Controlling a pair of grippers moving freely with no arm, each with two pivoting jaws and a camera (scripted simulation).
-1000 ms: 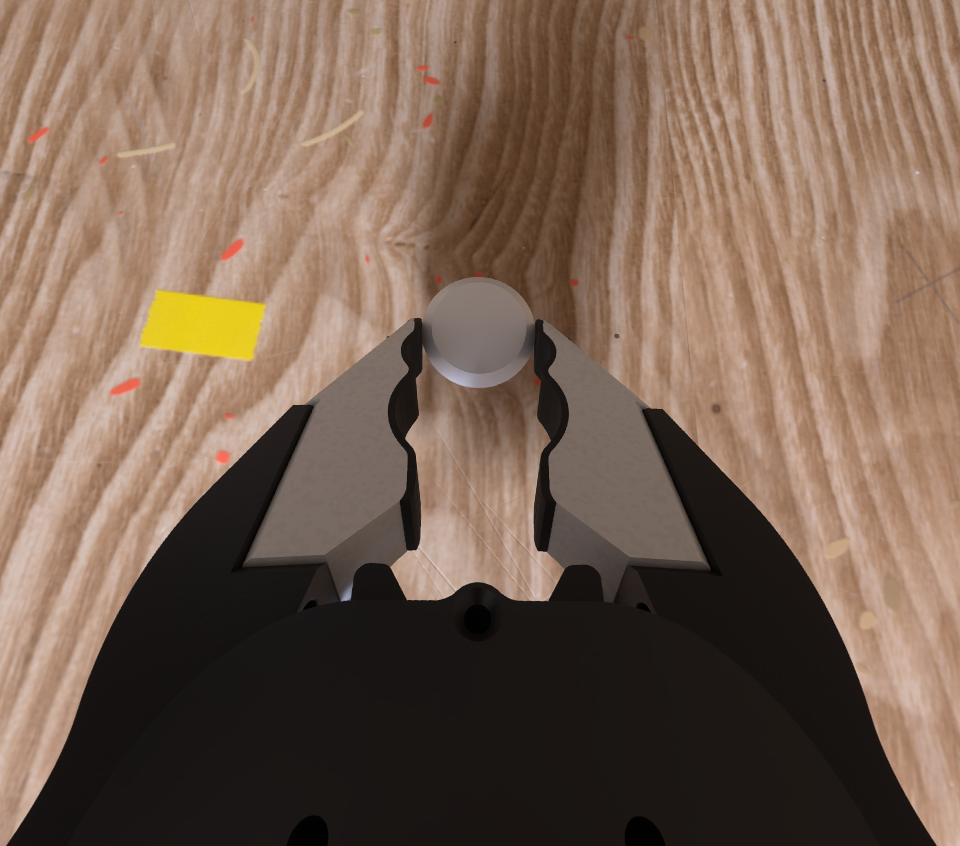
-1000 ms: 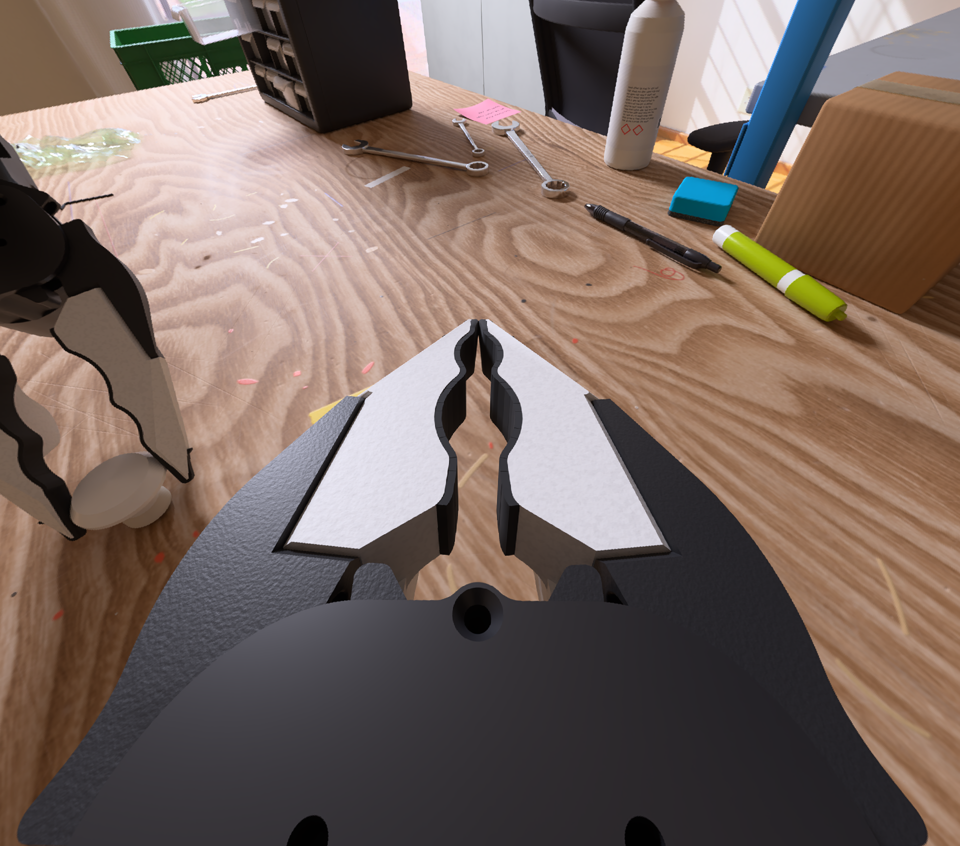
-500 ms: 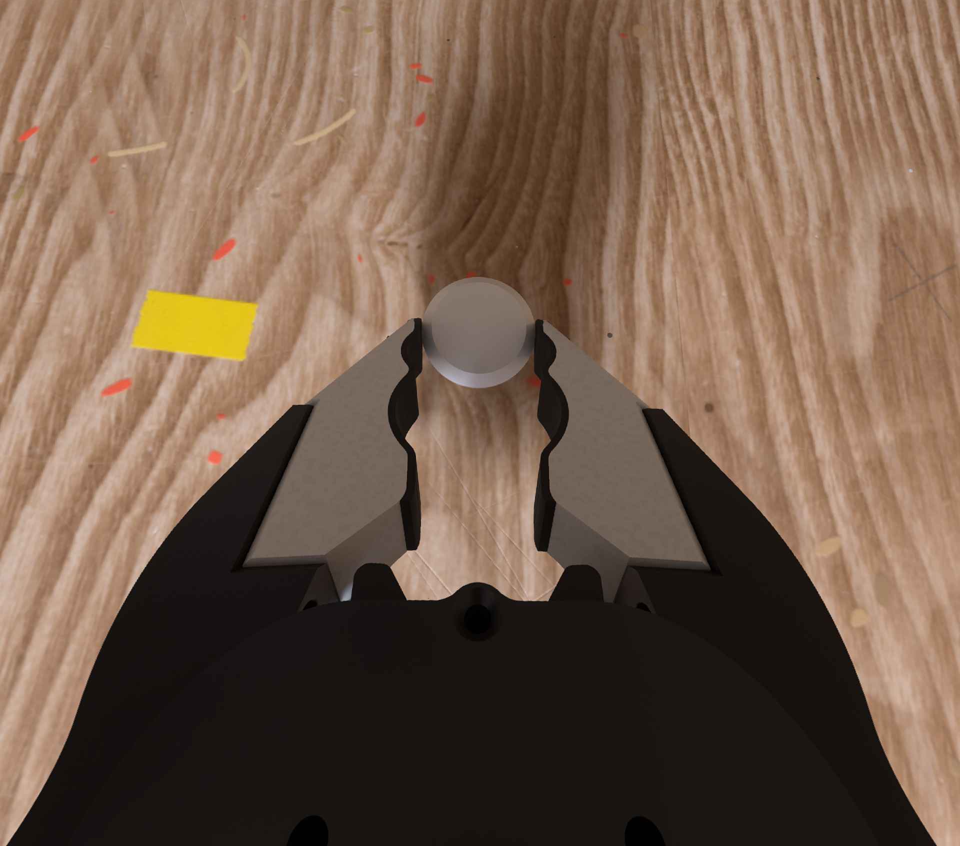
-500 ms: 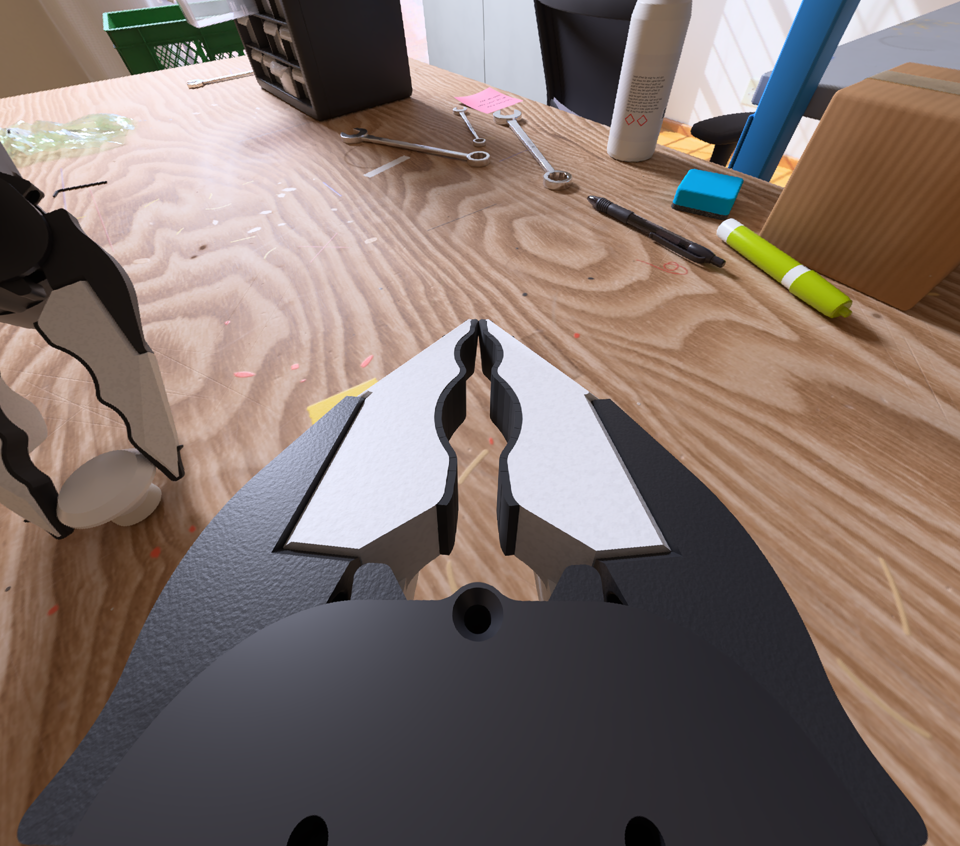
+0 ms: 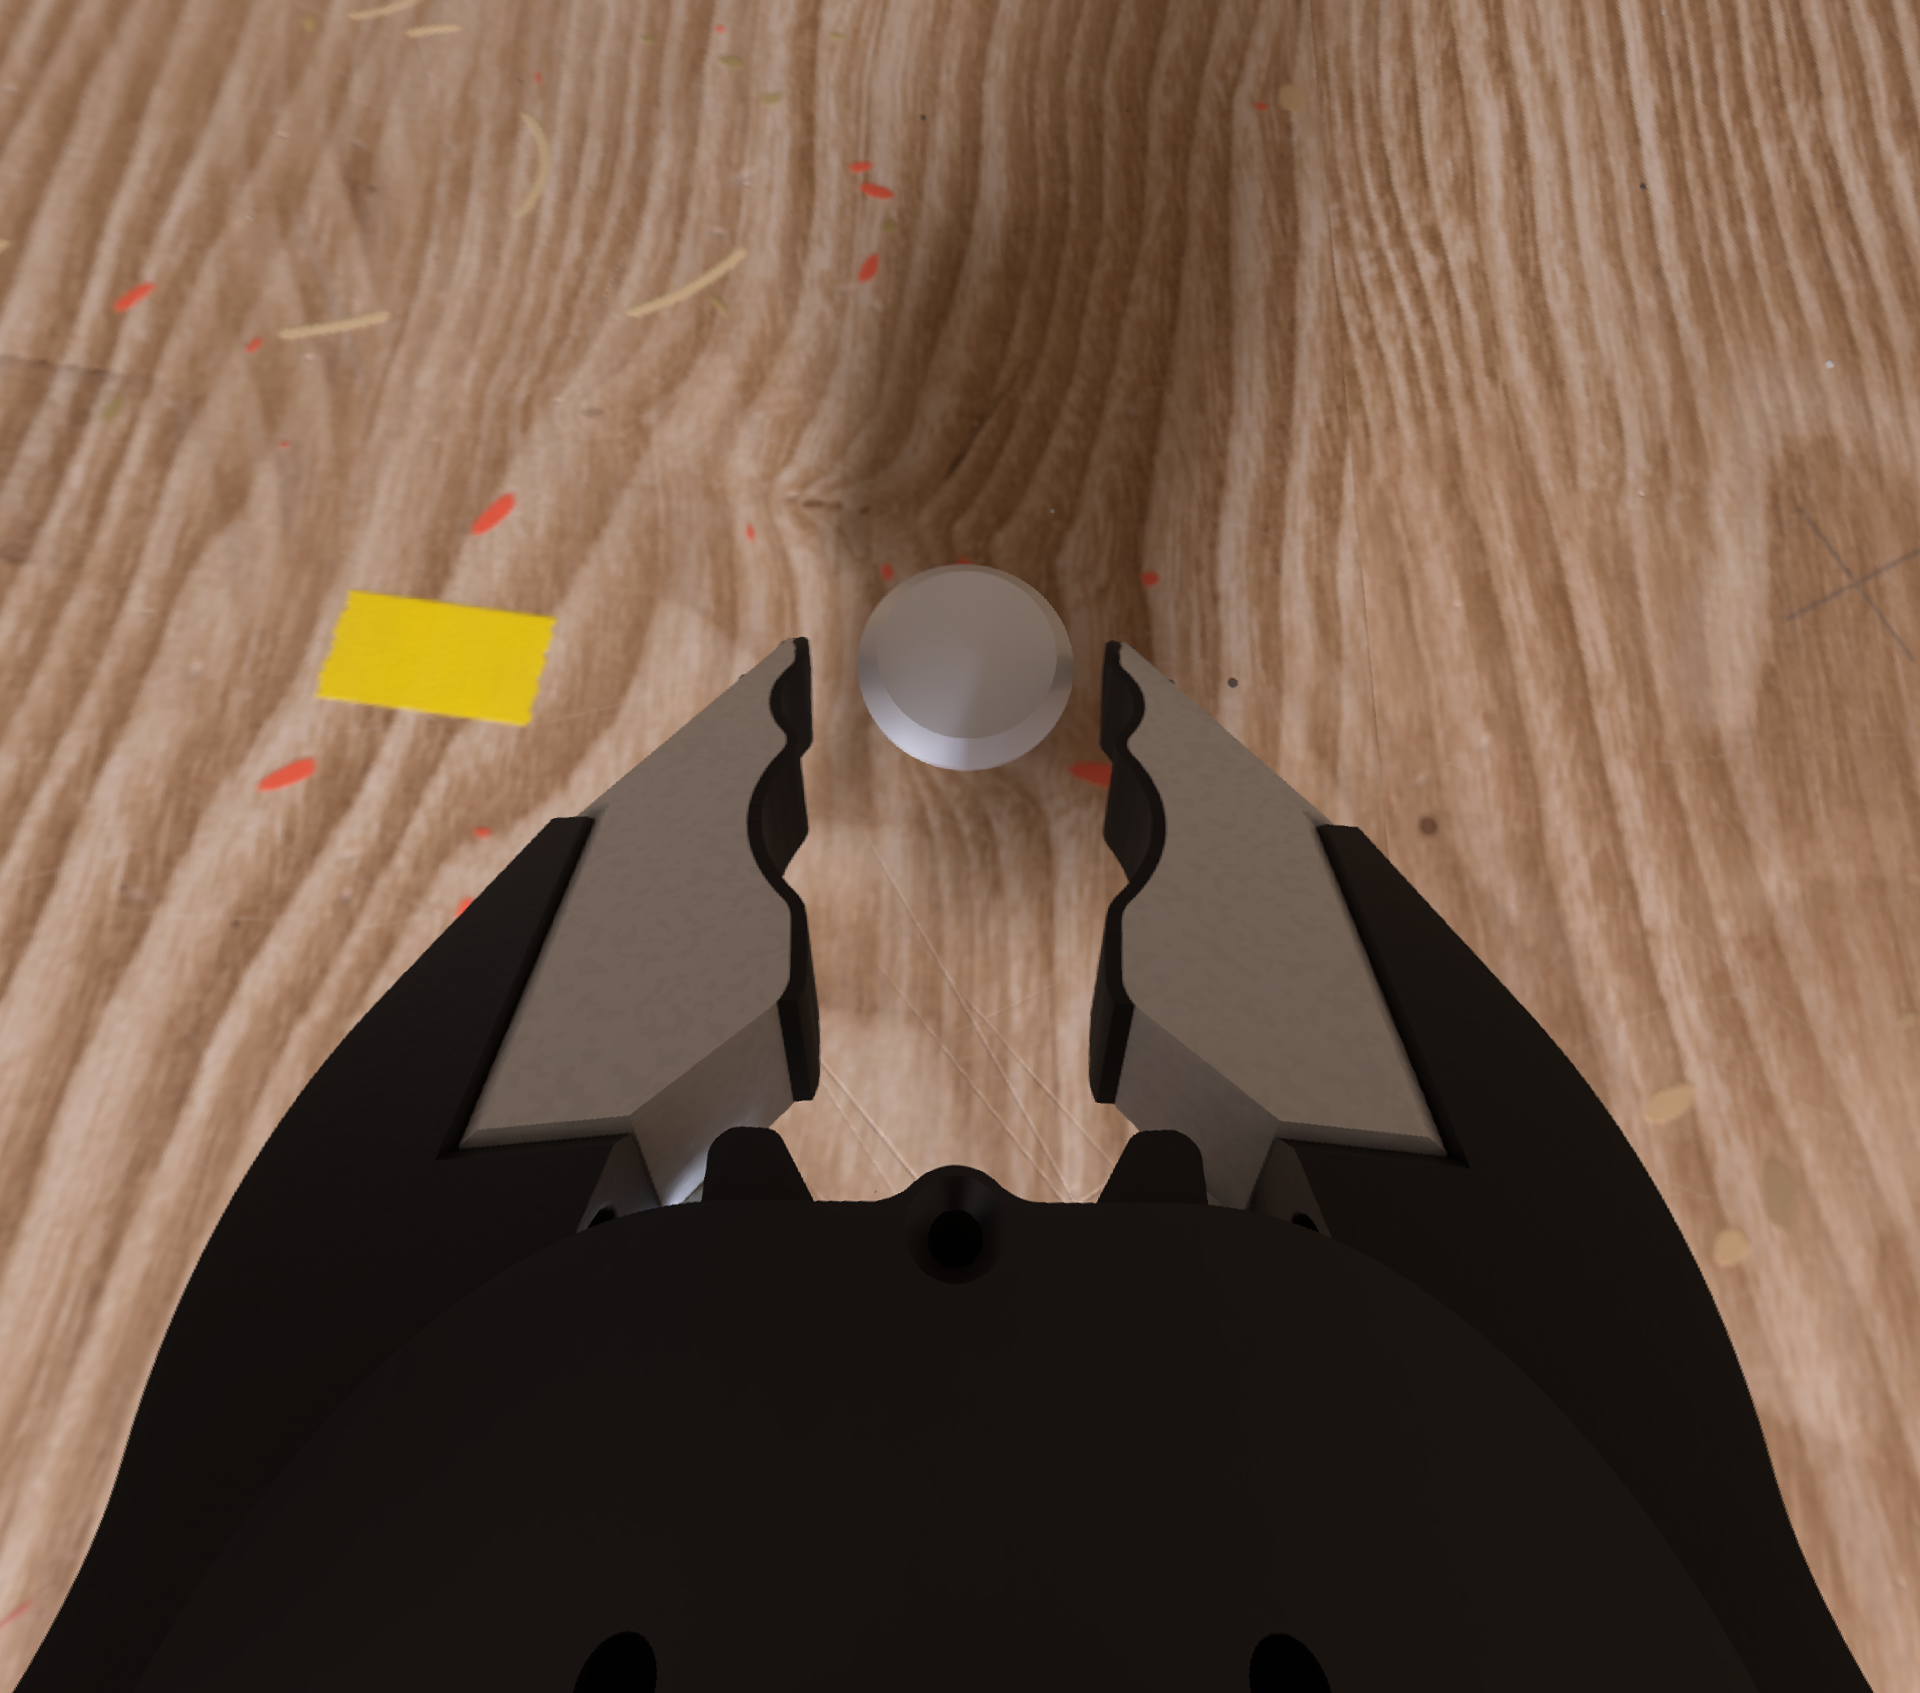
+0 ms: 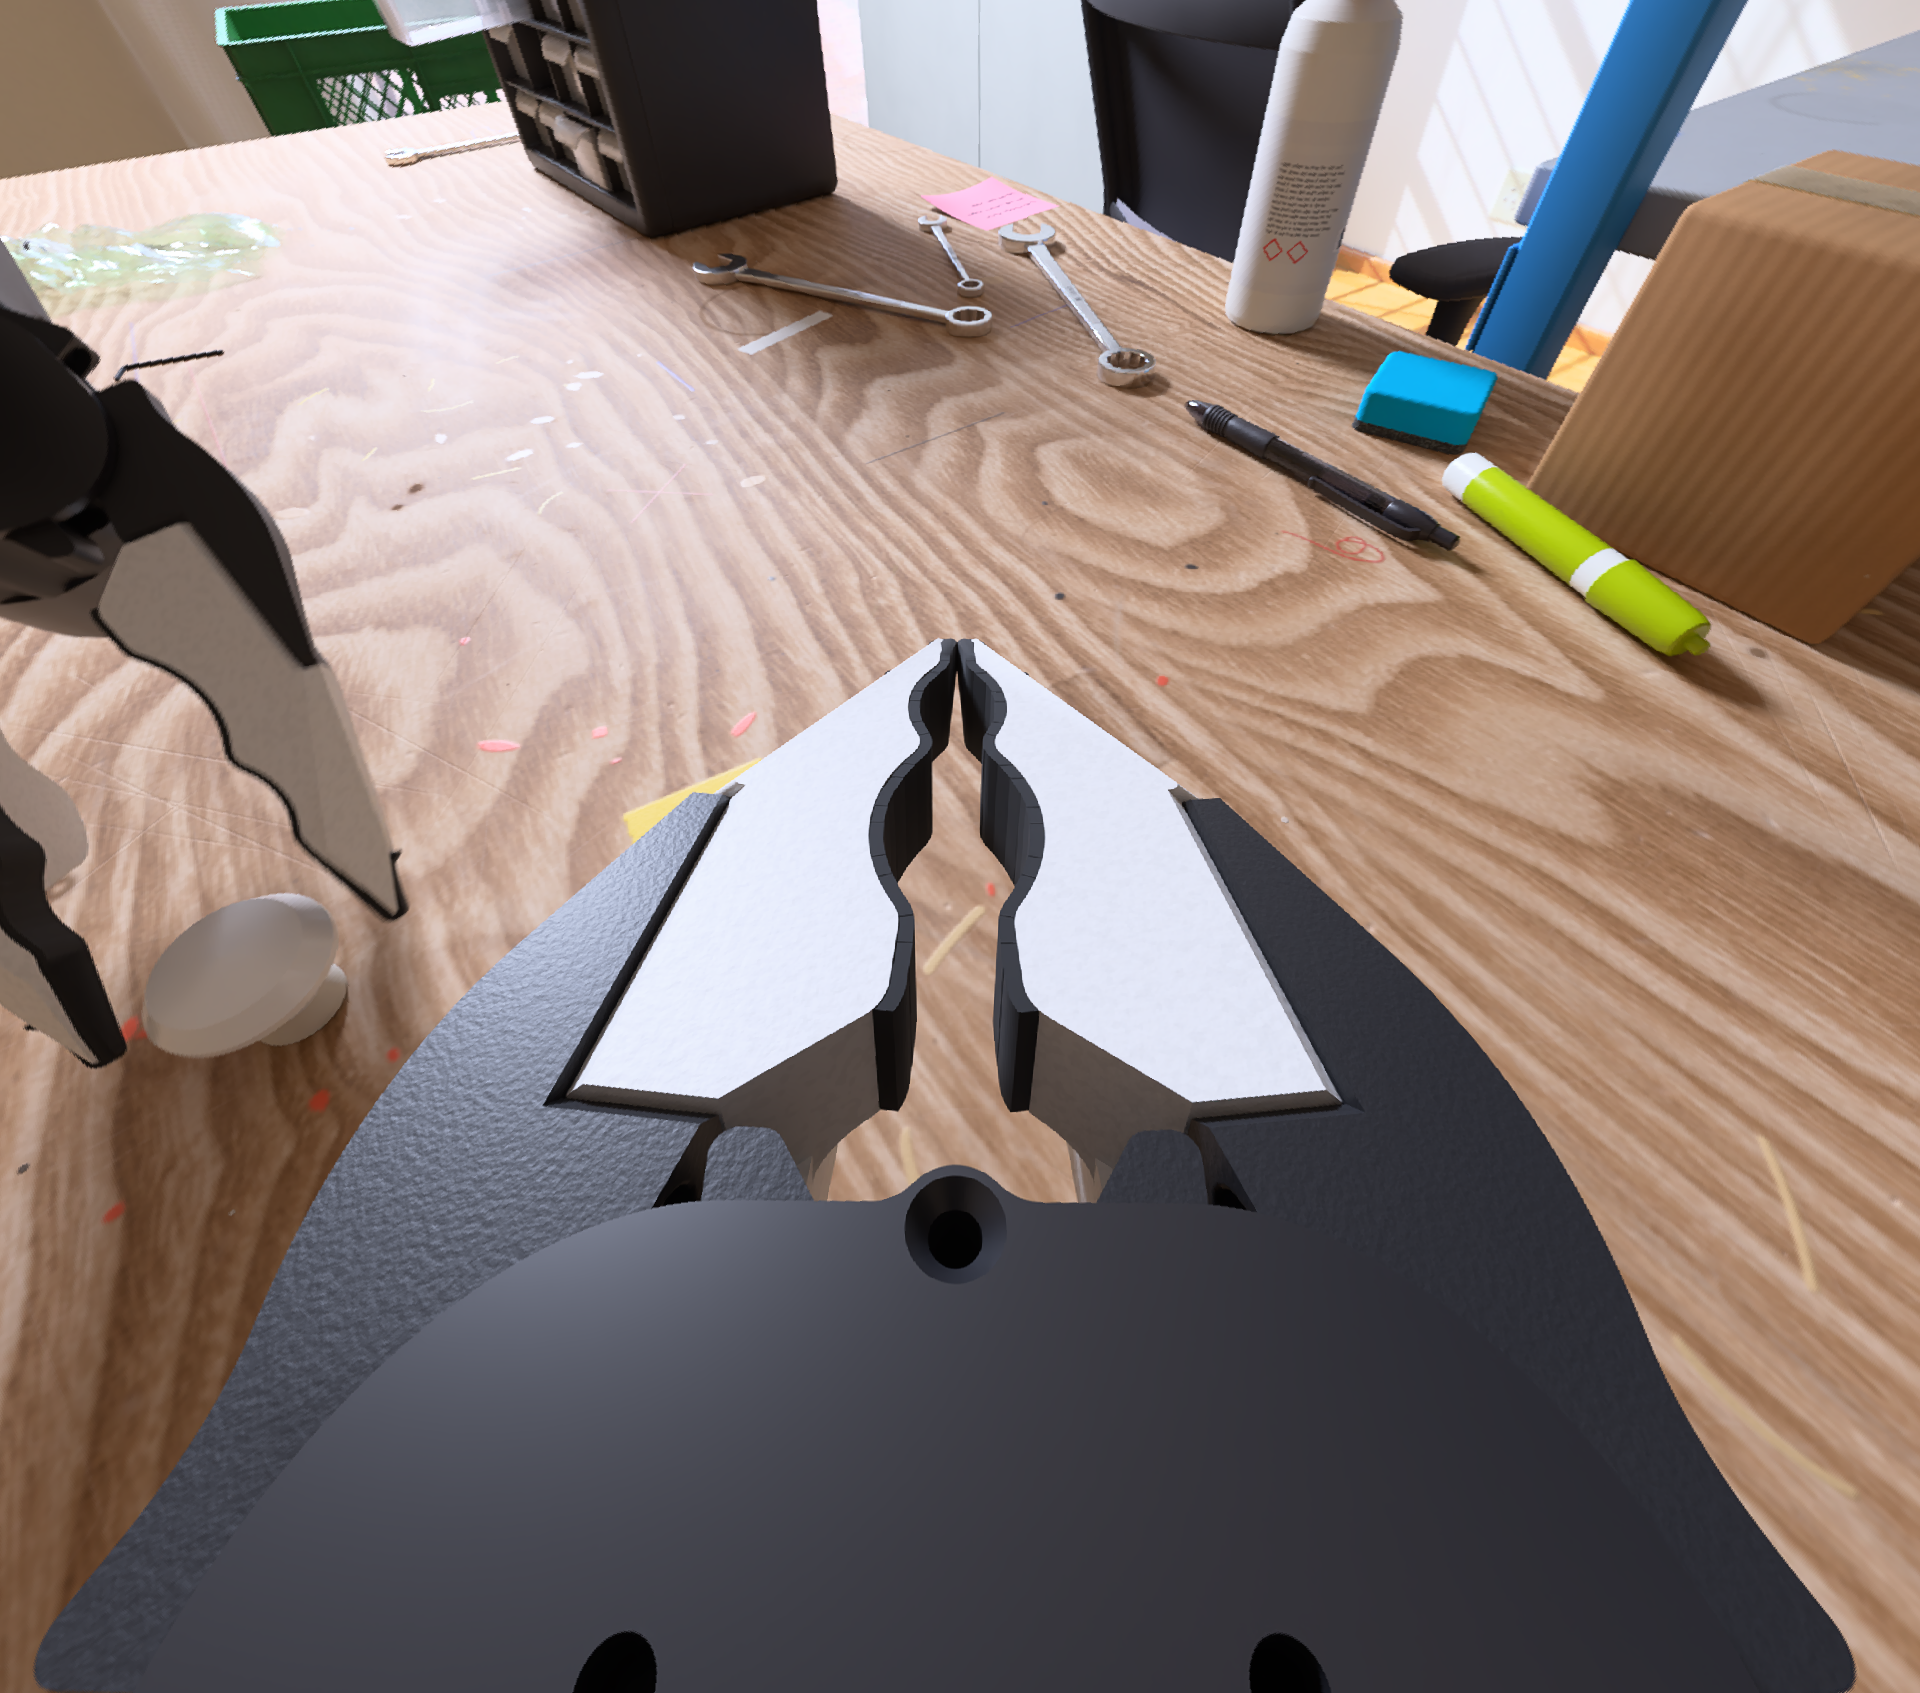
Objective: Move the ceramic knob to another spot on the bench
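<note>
Currently: knob (image 5: 964, 669), white ceramic, sits on the bench (image 5: 1455, 293) stem-down w/ dome up, between the tips of the left gripper (image 5: 956, 687), whose jaws stand apart w/ a gap each side, touching nothing, so probably just set down or about to be picked, can't tell which. Right gripper (image 6: 956, 656): jaws closed on nothing, hovers nearby over the bench, apparently parked out of the way. Yellow tape patch (image 5: 436, 656) lies left of knob, clear of it; wrenches (image 6: 842, 290), pen (image 6: 1320, 474), glue bottle (image 6: 1309, 116) well apart at far edge, no obstruction.
</note>
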